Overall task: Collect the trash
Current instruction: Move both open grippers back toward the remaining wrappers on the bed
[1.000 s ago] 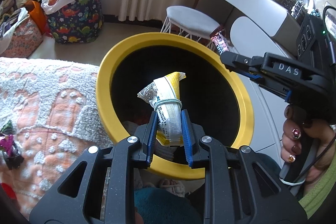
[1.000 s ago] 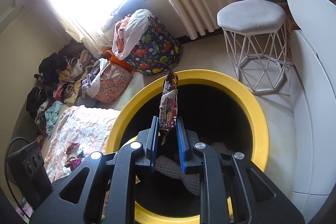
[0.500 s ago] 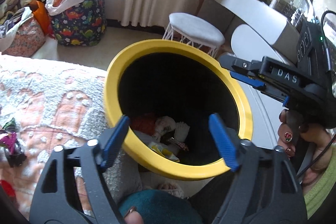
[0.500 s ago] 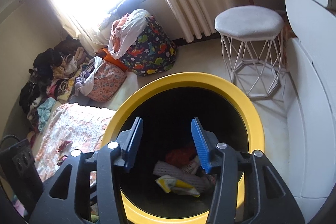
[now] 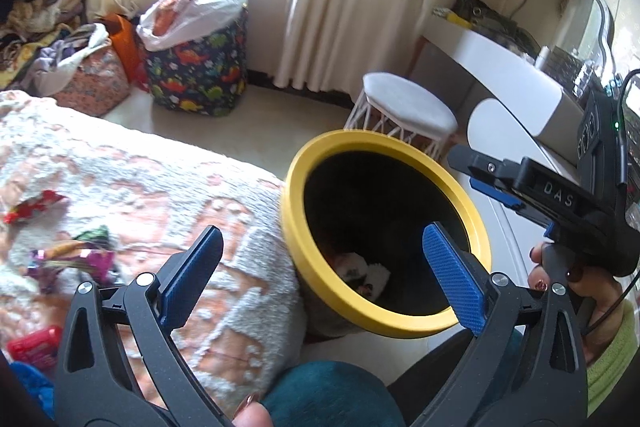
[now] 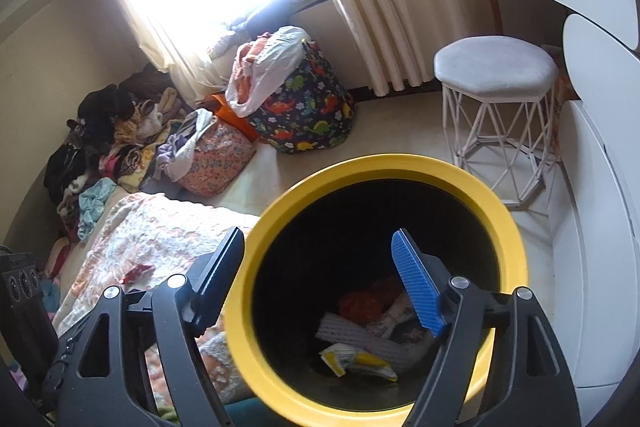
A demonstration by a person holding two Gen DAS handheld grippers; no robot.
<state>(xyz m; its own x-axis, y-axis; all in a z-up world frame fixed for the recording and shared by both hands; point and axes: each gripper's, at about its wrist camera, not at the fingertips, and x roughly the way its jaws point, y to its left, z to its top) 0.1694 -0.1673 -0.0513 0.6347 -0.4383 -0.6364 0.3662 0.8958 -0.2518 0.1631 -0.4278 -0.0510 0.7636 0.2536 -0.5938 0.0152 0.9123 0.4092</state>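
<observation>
A black bin with a yellow rim (image 5: 476, 227) (image 6: 512, 227) stands on the floor beside the bed. Inside lie several pieces of trash, among them a yellow and white wrapper (image 6: 356, 361) and a red item (image 6: 368, 301). My left gripper (image 5: 320, 267) hangs over the bed edge and the bin's left rim, its jaws opening wide with nothing between them. My right gripper (image 6: 318, 273) hovers above the bin mouth, jaws opening and empty; it also shows at the right in the left wrist view (image 5: 496, 183). Colourful wrappers (image 5: 72, 255) lie on the blanket.
A pink and white blanket (image 5: 140, 195) covers the bed at left. A white wire stool (image 6: 496, 67), a white desk (image 5: 512, 87), a dinosaur-print bag (image 5: 200, 71) and heaps of clothes (image 6: 120, 139) stand around. A red packet (image 5: 36, 345) lies at lower left.
Both grippers have opened and let their wrappers fall into the bin. The left gripper has swung left toward the bed, so the bin now sits to its right.
</observation>
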